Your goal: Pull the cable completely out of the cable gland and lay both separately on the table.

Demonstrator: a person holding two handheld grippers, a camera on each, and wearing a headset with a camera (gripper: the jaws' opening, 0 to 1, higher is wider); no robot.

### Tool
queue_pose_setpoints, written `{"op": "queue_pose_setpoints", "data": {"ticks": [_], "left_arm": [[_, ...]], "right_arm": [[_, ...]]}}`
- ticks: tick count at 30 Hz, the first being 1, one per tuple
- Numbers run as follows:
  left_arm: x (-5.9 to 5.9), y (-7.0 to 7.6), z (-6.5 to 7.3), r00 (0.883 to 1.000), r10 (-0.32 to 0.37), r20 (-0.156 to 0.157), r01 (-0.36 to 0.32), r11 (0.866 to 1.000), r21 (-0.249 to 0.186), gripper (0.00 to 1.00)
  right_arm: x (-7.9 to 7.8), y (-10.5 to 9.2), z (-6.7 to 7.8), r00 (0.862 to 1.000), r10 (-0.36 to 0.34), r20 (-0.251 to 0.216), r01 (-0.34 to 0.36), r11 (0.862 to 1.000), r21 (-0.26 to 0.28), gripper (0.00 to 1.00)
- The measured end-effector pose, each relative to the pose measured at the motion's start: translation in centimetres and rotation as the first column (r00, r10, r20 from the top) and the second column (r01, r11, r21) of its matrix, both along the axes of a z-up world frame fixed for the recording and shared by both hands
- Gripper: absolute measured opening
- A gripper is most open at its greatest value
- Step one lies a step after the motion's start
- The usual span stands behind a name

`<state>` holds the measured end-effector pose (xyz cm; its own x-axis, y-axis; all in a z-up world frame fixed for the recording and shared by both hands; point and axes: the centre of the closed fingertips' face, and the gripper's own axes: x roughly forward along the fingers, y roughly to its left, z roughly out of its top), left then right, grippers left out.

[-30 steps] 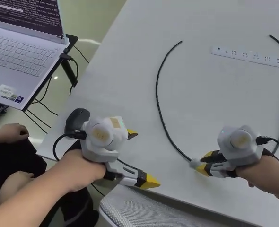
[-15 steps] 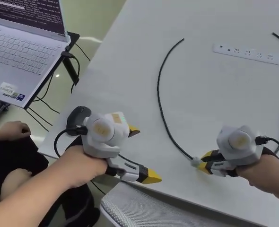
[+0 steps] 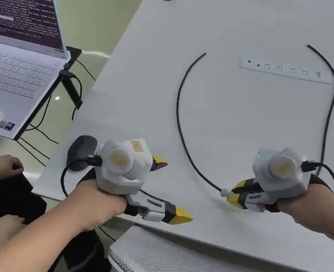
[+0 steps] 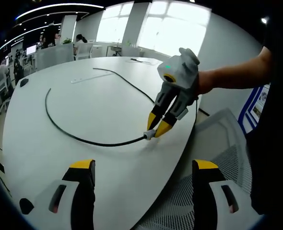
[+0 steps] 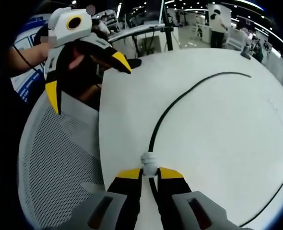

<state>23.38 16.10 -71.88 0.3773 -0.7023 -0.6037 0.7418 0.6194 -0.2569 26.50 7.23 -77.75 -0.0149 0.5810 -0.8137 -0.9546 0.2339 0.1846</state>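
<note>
A long black cable (image 3: 179, 116) curves across the white table (image 3: 252, 130), and its near end sits in a small white cable gland (image 3: 225, 194). My right gripper (image 3: 230, 196) is shut on the gland (image 5: 149, 161) close to the table's front edge, with the cable (image 5: 189, 98) running away from its jaws. My left gripper (image 3: 170, 188) hangs open beyond the front left edge and holds nothing. In the left gripper view the open left gripper (image 4: 144, 165) faces the right gripper (image 4: 158, 129), the gland (image 4: 149, 136) and the cable (image 4: 74, 136). The left gripper (image 5: 86, 79) also appears in the right gripper view.
A white power strip (image 3: 283, 71) lies at the back right, with a second black cable (image 3: 329, 107) running down past it. An open laptop (image 3: 14, 68) and a dark mouse (image 3: 79, 148) are off to the left. A mesh chair (image 3: 150, 252) stands under the front edge.
The head camera has shifted, so the whole picture slid a little left. Both grippers, the gland and the cable keep their places.
</note>
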Motion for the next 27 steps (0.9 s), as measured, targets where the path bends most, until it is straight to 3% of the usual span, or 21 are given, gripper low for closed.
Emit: {"op": "queue_pose_setpoints", "data": {"ticks": [9,18,27], "left_arm": [[0.9,-2.8,1.7,0.998,-0.042,0.037,0.043,0.998,-0.041,0.8],[1.3,-5.4,1.9,0.992,-0.109,0.064,0.112,0.993,-0.04,0.79],[1.7,-7.7,3.4,0.98,-0.158,0.118,0.168,0.983,-0.075,0.72]], "right_arm": [[-0.5,-0.7,3.0,0.999,0.023,0.025,-0.024,0.999,0.032,0.07],[-1.0,-1.3,5.9,0.995,0.082,0.059,-0.084,0.995,0.045,0.07],[-1.6,-1.4,8.5,0.985,0.144,0.092,-0.15,0.987,0.058,0.06]]}}
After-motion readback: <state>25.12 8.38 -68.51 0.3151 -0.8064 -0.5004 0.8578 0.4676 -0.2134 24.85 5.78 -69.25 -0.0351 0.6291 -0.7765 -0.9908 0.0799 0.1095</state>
